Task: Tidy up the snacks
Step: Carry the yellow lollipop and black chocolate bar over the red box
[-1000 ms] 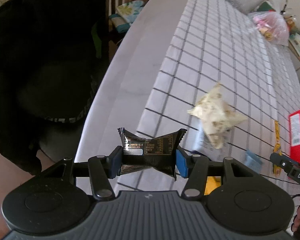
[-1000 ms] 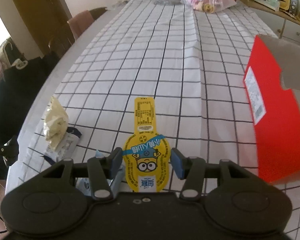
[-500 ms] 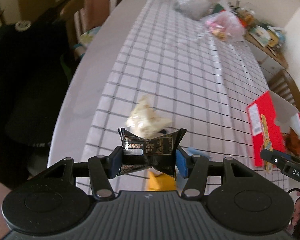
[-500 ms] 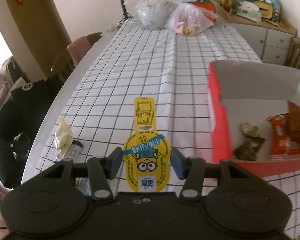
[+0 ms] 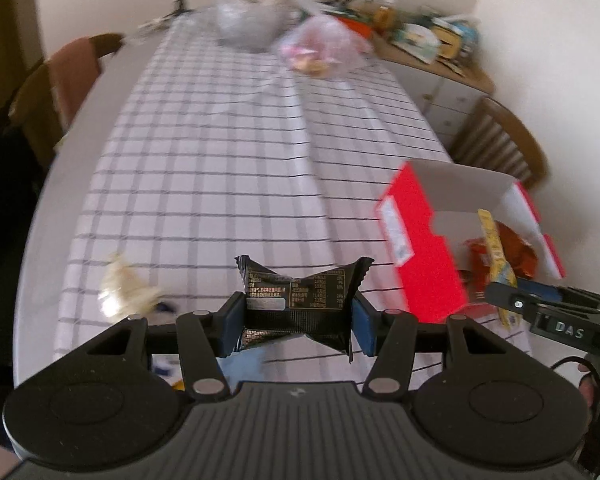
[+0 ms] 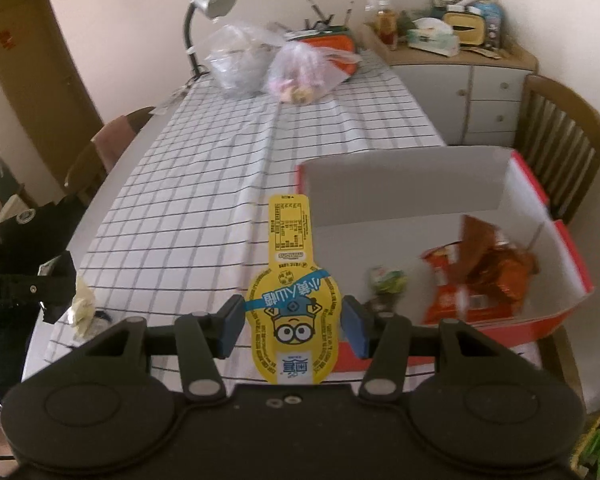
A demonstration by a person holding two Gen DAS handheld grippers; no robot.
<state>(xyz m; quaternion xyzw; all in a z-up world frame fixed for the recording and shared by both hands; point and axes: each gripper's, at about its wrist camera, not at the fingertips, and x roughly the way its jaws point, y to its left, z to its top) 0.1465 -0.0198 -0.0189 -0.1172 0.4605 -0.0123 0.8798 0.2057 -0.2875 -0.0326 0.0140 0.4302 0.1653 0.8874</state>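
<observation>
Red cardboard, the open box [image 6: 572,268], sat at the right of my right wrist view, just beyond my right claw [image 6: 293,326], which pinched the yellow cartoon packet [image 6: 294,312] with its long axis pointing up the frame. My left claw [image 5: 299,322] clamped the black wrapper [image 5: 300,300] crosswise; there the box [image 5: 420,256] lay farther right, so my right hand seemed nearer.

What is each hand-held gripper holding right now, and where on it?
The left hand-held gripper pinches a black snack packet across its middle. The right hand-held gripper clamps a yellow Minions packet across its wide round end.
</observation>
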